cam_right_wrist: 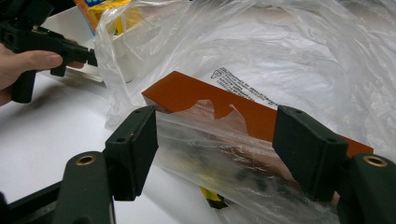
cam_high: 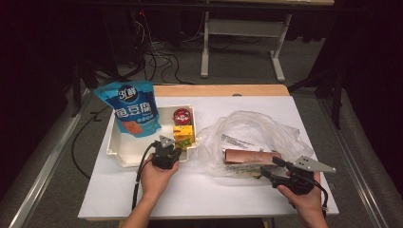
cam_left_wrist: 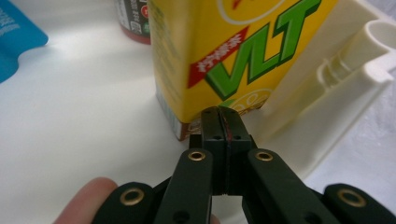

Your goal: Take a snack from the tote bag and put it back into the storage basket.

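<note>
High view first: a person's two hands come in from six o'clock, each carrying a gripper. The left gripper (cam_high: 168,151) sits at the near edge of the white tray (cam_high: 122,154), its tip pointing toward twelve o'clock at the yellow drink carton (cam_high: 183,135). In the left gripper view its jaws are pressed tight together with nothing between them, and the tip is right at the bottom corner of the carton (cam_left_wrist: 224,56), so close I cannot tell if it touches. A round dark red can (cam_high: 182,115) stands just beyond the carton at twelve o'clock, and a blue pouch (cam_high: 130,108) leans over the tray's far-left wall at about ten o'clock from the gripper.

Over to the right gripper (cam_high: 272,170), at about four o'clock on the table. It faces nine o'clock, into the clear plastic bag (cam_high: 252,130). In the right gripper view the jaws stand spread, one either side of the near end of the orange-brown box (cam_right_wrist: 219,105), which lies inside the bag (cam_right_wrist: 327,60) with crinkled film over it. The pads look clear of the box. Left hand (cam_right_wrist: 18,70) and its gripper show at ten o'clock in that view.
</note>
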The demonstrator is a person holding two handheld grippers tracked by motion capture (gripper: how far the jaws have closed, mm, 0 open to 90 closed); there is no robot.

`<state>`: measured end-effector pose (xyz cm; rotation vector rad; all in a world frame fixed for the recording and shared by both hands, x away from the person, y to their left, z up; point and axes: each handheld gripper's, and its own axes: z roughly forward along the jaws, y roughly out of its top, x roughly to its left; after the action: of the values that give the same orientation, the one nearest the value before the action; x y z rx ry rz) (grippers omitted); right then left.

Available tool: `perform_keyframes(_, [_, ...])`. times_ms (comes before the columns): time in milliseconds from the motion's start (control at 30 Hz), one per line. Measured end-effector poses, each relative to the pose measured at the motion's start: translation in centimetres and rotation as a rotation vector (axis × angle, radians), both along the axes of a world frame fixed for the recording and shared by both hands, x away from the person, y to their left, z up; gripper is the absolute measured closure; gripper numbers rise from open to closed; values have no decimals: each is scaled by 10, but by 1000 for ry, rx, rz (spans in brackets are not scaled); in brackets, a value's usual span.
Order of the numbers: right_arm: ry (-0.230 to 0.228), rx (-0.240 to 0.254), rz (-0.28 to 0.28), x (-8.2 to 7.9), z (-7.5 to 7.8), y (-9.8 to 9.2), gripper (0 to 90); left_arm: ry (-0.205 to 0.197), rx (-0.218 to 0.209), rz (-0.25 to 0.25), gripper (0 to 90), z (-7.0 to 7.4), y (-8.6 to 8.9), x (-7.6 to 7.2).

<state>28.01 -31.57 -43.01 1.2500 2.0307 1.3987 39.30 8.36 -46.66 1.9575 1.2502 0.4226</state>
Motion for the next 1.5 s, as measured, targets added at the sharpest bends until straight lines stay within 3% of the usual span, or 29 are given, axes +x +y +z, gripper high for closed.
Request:
perform_keyframes(167, [1,3,-4,0,0,-1,317,5,6,26,900,1,-1,9])
perform_keyframes(267, [1,1,-2,0,-1,-1,317,10,14,1,900,2,-2,13])
perform_keyframes(467, [5,0,-2,1,-2,-1,318,27,-15,-31,900,2,-7,24])
perform_keyframes(633, [7,2,-2,1,-2,-1,319,28,11,-28,900,3,-14,32])
perform_keyframes(733, [8,2,-3,1,-3,-2,319,27,3,-17,900,3,-14,36])
perform_keyframes(833, [10,3,-3,1,-3,-2,319,52,-31,-16,900,2,-13,41])
perform_keyframes(967, [10,2,-3,1,-4,-2,320,48,-29,-32,900,1,-14,42])
perform_keyframes(1133, [6,5,-9,1,-2,-4,320,0,-25,-35,864,4,-11,35])
perform_keyframes(1267, [-4,17,-37,1,0,-9,363,-6,-98,-20,868,13,-1,23])
perform_keyframes(1433, [-14,28,-83,1,3,-18,543,-56,-108,-13,874,20,5,-1])
perform_keyframes(1500, [-15,27,-106,1,4,-23,683,-74,-121,0,894,24,7,-13])
